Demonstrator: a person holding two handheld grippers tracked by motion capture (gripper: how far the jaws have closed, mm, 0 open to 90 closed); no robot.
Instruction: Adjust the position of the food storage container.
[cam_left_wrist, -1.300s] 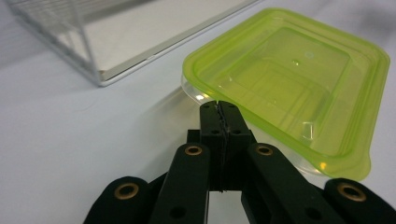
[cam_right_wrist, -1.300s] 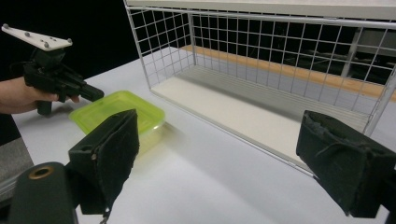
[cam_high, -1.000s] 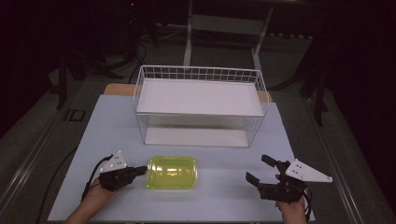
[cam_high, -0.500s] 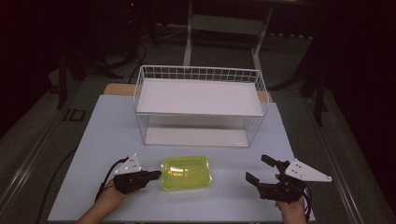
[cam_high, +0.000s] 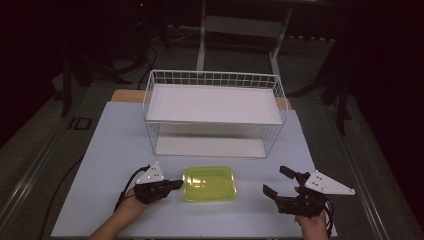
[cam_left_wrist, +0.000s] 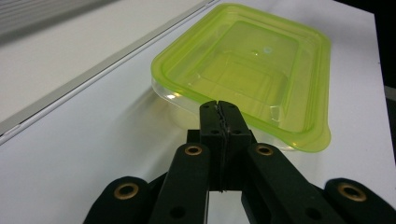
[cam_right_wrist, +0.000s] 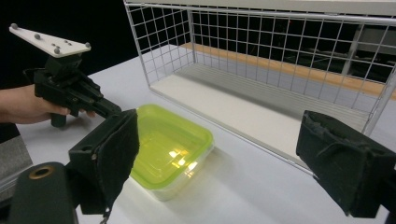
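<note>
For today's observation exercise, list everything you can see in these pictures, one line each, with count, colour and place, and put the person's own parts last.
Container: one, clear box with yellow-green lid, flat on the near middle of the table.
Wire rack: one, white, two white shelves, behind the container.
Table: one, pale blue-white top.
Left gripper: one, black, grey plate on top, jaws shut, tip at the container's left edge.
Right gripper: one, black, jaws open, right of the container, apart from it.
Hands: two, at the near edge, each holding one gripper.

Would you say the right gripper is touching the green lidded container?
Apart: the high view shows bare table between the right gripper and the green lidded container.
</note>
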